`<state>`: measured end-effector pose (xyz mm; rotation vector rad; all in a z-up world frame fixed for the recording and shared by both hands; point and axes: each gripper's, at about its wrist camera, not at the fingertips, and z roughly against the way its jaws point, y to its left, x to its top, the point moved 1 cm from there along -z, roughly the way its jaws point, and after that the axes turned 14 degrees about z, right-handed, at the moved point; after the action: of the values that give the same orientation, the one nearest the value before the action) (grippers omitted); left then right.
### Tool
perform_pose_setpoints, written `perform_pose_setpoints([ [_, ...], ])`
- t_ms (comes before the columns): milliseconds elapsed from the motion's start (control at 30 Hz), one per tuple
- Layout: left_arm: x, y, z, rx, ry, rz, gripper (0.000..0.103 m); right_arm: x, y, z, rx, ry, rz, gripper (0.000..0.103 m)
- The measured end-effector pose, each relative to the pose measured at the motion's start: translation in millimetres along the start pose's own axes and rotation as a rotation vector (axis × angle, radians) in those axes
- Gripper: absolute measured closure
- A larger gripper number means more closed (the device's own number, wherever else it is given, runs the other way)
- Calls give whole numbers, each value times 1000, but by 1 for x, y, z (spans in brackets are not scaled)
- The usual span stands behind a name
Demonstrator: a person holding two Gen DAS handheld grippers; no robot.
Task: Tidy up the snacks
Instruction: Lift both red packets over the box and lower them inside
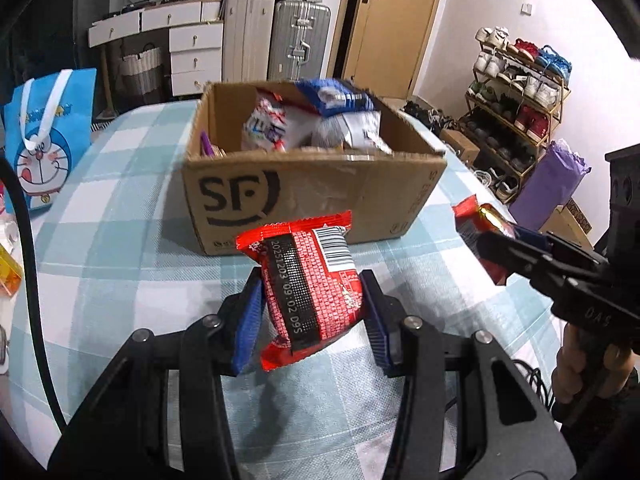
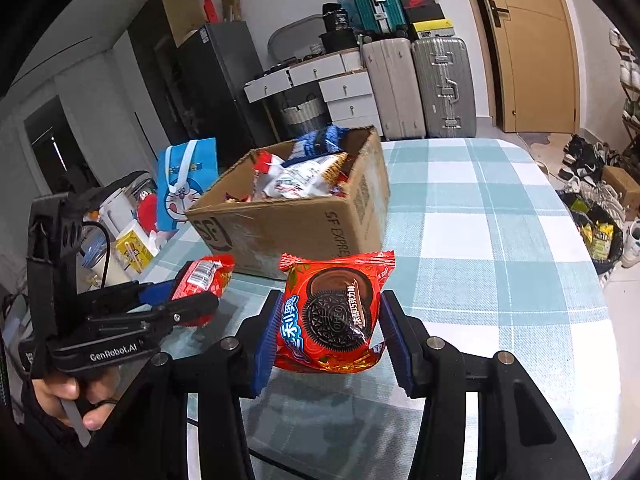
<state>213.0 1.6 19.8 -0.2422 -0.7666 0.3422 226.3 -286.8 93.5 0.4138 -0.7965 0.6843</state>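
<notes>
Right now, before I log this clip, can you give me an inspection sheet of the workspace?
Surface: table under blue-and-white checked cloth.
Job's things: open brown cardboard SF box holding snack bags; two red Oreo packets, one per gripper.
Clutter: blue Doraemon gift bag, yellow carton.
Grippers: left gripper shut on red packet, barcode side showing; right gripper shut on red packet, cookie picture showing.
Cables: black cable at left.
Surroundings: suitcases, white drawers, wooden door, shoe rack.
</notes>
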Motion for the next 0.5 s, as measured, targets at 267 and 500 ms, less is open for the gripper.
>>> perform_pose_setpoints([
  [267, 15, -2, 36, -19, -54, -11, 60, 21, 12, 6, -1, -34, 43, 54],
  [500, 35, 2, 61, -27, -96, -16, 60, 42, 17, 12, -9, -58, 70, 54],
])
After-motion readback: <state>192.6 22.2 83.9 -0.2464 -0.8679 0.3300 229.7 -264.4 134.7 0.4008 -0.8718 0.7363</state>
